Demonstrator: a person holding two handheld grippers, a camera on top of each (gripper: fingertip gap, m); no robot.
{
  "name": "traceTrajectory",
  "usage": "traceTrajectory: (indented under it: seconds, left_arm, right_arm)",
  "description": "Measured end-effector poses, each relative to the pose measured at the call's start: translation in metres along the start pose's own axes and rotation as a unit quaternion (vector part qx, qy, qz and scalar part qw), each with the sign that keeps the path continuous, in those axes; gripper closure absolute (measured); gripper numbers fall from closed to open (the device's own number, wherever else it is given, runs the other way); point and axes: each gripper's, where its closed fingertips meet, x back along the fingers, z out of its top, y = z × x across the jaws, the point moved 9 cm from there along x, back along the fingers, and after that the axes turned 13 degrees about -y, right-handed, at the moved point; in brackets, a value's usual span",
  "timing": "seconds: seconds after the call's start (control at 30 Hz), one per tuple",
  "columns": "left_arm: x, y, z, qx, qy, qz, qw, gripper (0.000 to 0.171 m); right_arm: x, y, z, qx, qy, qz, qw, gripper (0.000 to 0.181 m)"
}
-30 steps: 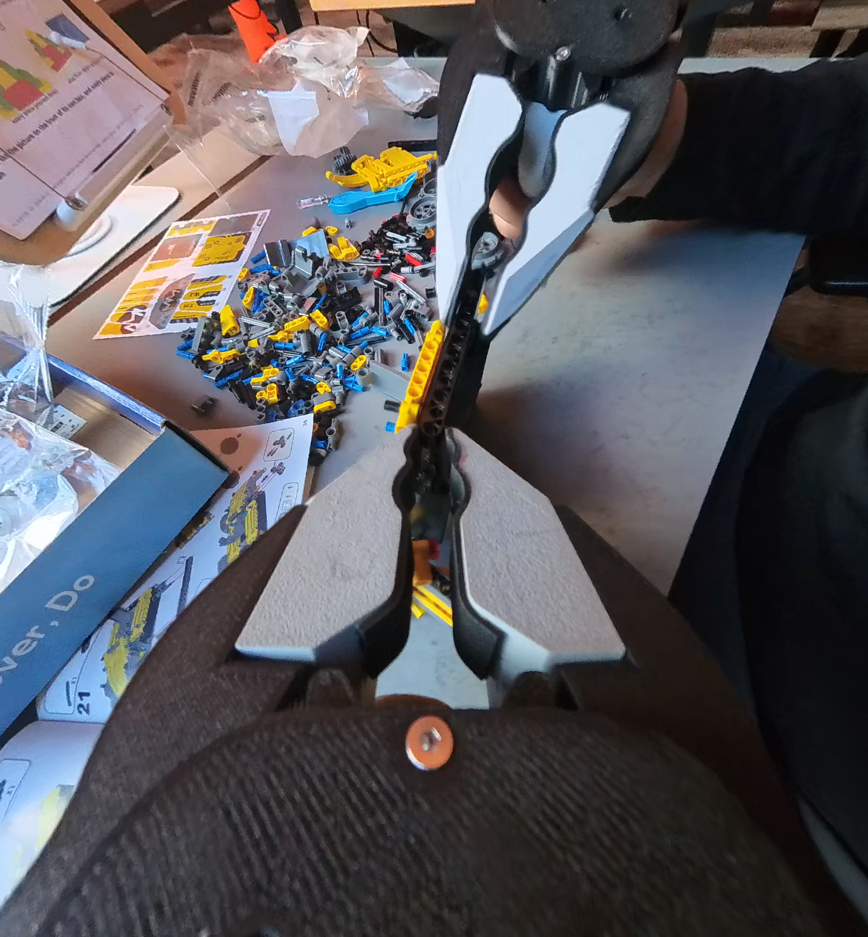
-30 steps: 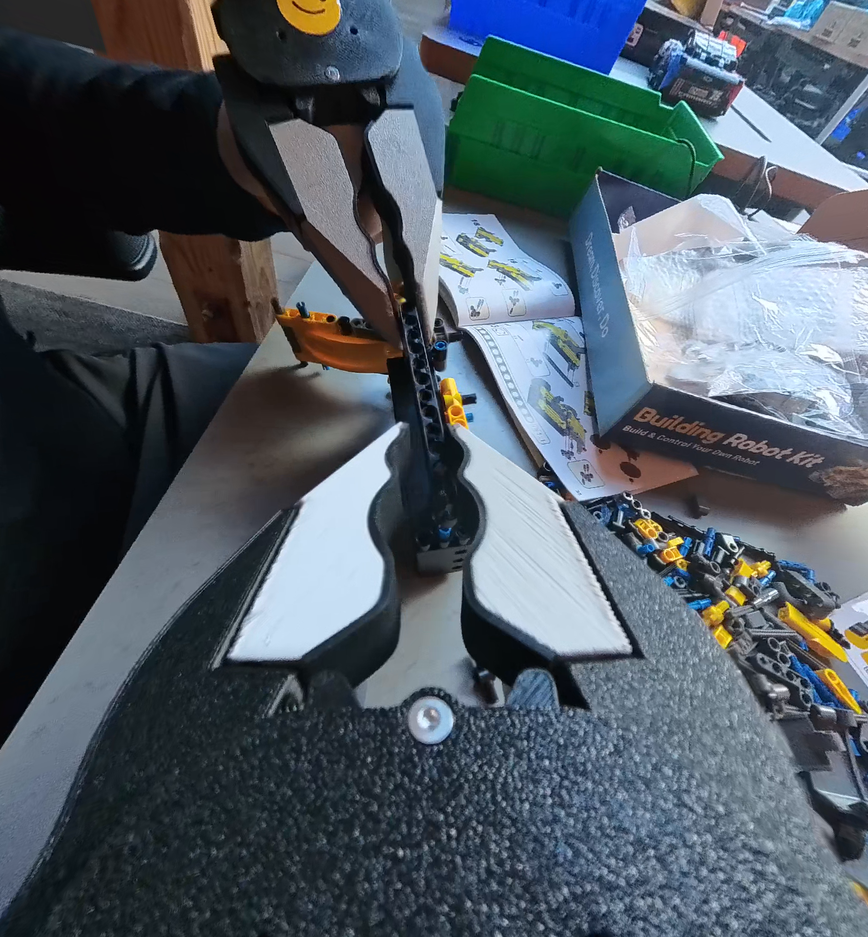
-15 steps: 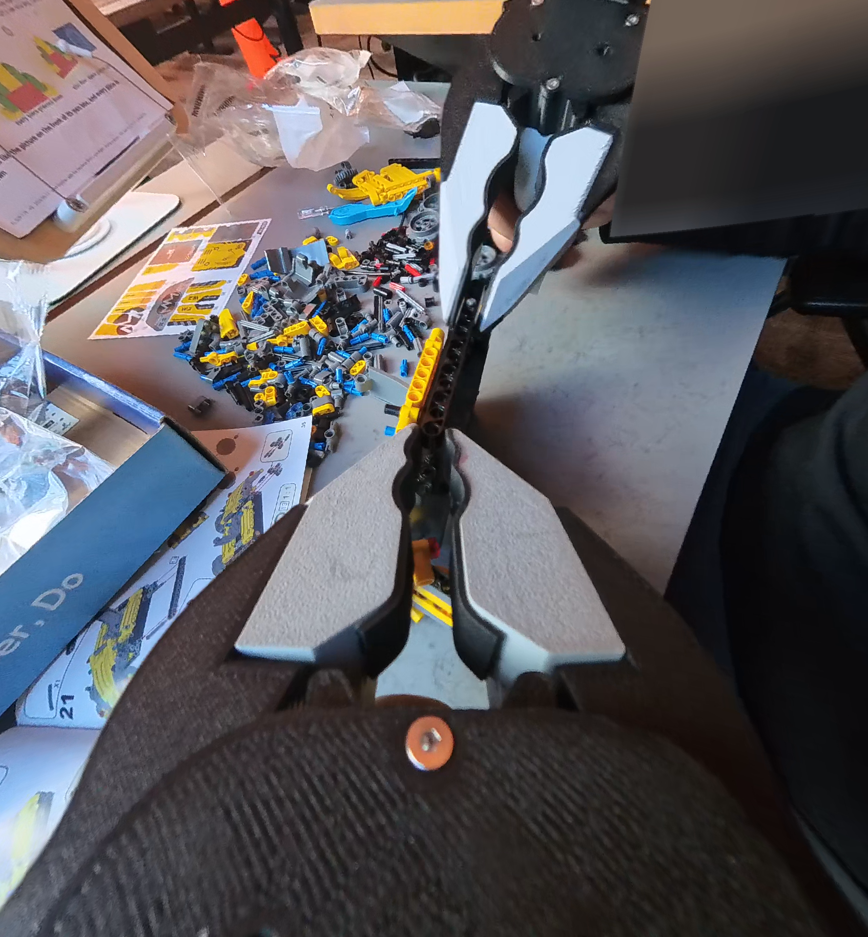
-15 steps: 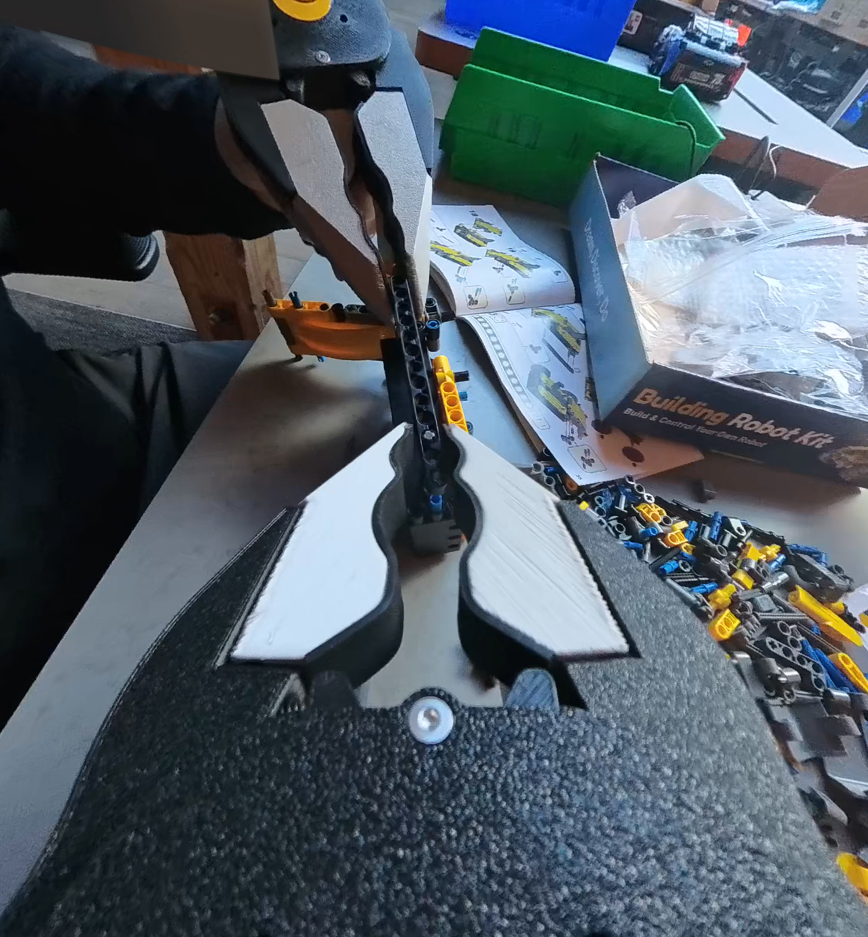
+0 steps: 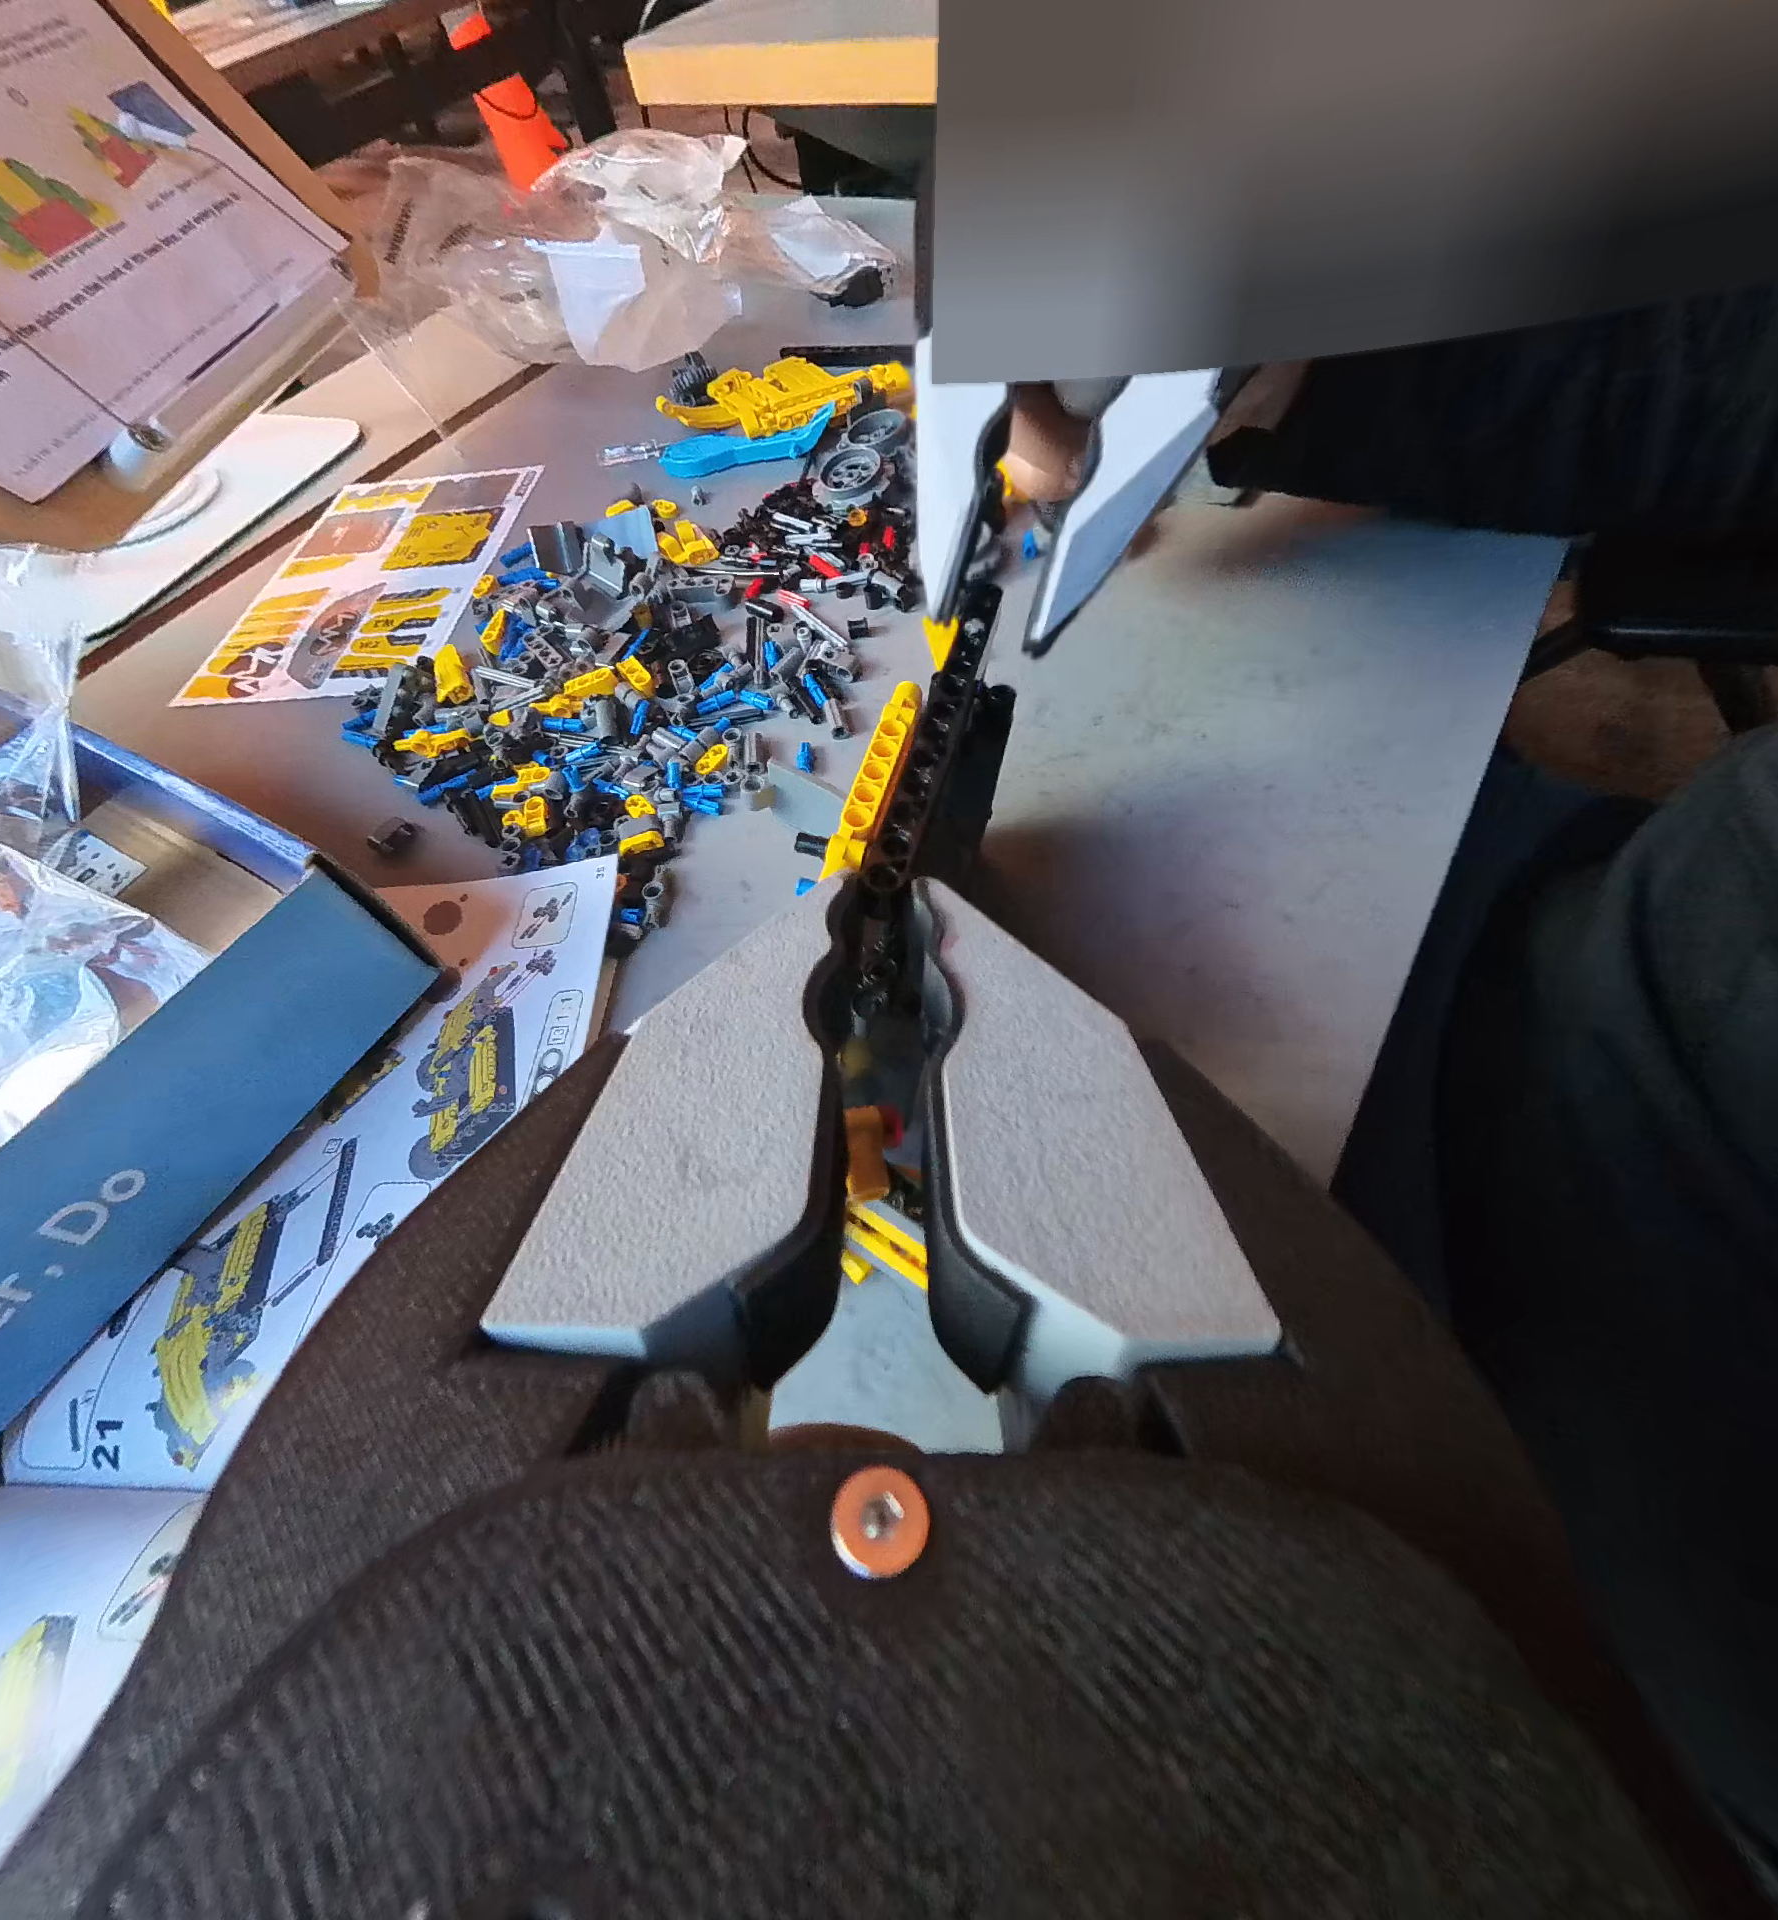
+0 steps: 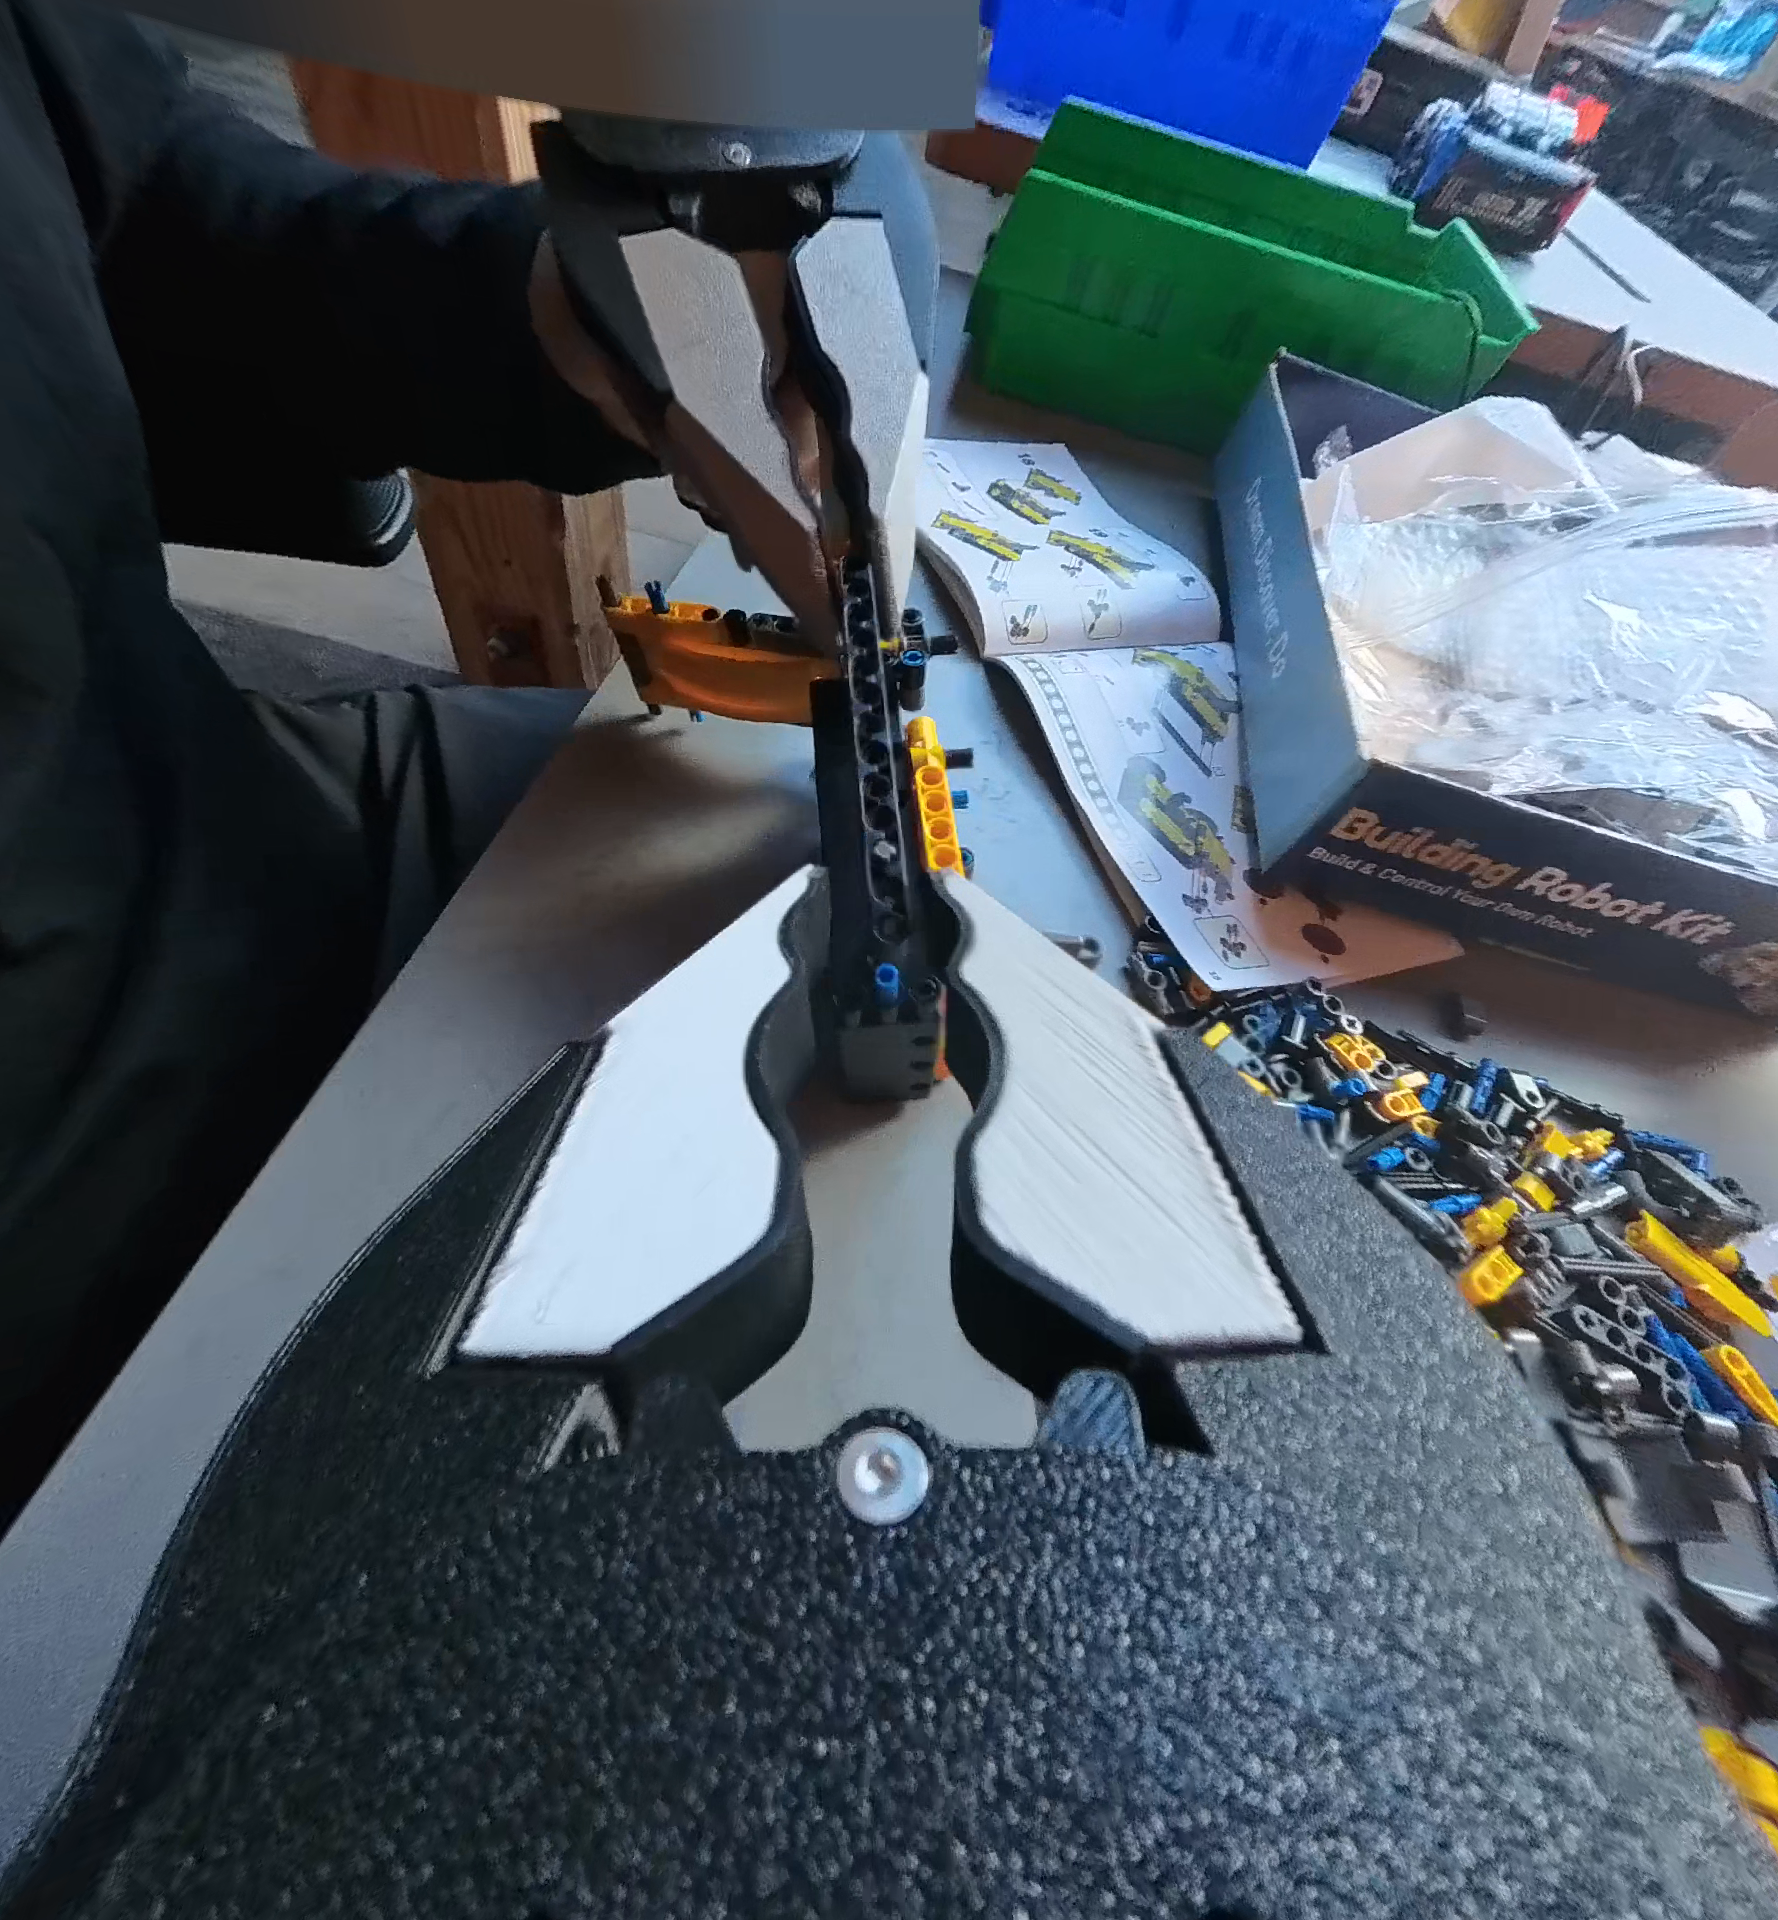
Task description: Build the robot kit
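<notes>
1. My left tool (image 5: 880, 894) is pressed together on the near end of the black beam assembly (image 5: 926, 769), which it holds clear above the tabletop (image 5: 1228, 779).
2. My right tool (image 6: 883, 888) brackets the opposite end, where a dark block closes the assembly (image 6: 869, 790). Its fingers are slightly spread: in the left wrist view one finger of this tool (image 5: 989, 634) stands clear of the beam.
3. The assembly's long axis runs straight from one tool to the other, so each camera looks along its length. The two tools face each other, tips near.
4. A yellow beam (image 5: 874, 779) lies along one side of the black beam. An orange curved panel (image 6: 708, 655) juts sideways at the left tool's (image 6: 859, 561) end.
5. Edges: the tabletop's front edge lies just on my body side of the assembly.
6. Room: bare tabletop lies beneath. The loose parts pile (image 5: 636, 707), the open instruction booklet (image 6: 1093, 582) and the kit box (image 6: 1487, 894) occupy the far side.
</notes>
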Motion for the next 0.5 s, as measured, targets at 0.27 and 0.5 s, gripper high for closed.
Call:
traceTrajectory:
  seconds: [0.27, 0.5]
  left_arm:
    - [0.0, 0.0, 0.0, -0.001, 0.002, 0.001, 1.0, 0.167]
    - [0.0, 0.001, 0.0, -0.001, 0.001, 0.004, 1.0, 0.167]
  right_arm:
    - [0.005, 0.004, -0.001, -0.016, 0.016, 0.001, 1.0, 0.158]
    - [-0.008, -0.003, 0.005, -0.016, 0.027, 0.005, 1.0, 0.159]
